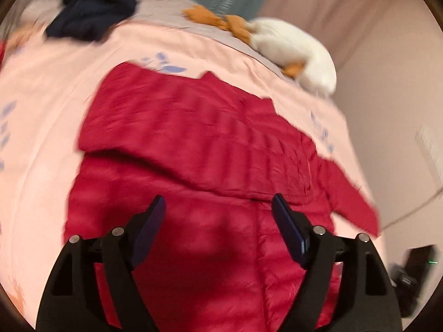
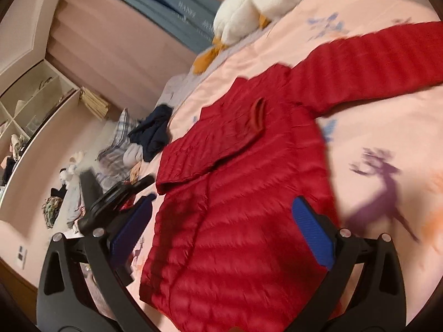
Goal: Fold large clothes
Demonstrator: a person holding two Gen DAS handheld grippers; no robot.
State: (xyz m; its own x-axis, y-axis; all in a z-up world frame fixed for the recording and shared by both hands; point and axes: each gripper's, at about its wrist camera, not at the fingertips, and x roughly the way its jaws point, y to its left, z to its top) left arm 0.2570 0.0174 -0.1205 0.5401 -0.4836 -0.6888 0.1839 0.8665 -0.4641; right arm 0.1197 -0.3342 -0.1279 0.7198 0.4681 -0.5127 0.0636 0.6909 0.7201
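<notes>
A red quilted puffer jacket (image 1: 210, 166) lies flat on a pink bed cover (image 1: 49, 105). One sleeve is folded across its body; the other sleeve (image 2: 368, 63) stretches out to the side. My left gripper (image 1: 218, 204) is open and empty, hovering above the jacket's lower half. My right gripper (image 2: 221, 207) is open and empty above the jacket (image 2: 238, 193) near its hem. The other gripper's black body (image 2: 110, 202) shows at the jacket's left edge in the right wrist view.
A white plush goose (image 1: 293, 52) with orange feet lies near the headboard, also in the right wrist view (image 2: 254, 5). A dark navy garment (image 1: 88, 13) sits at the bed's far side. Clothes pile (image 2: 119, 144) and shelves (image 2: 30, 96) stand beside the bed.
</notes>
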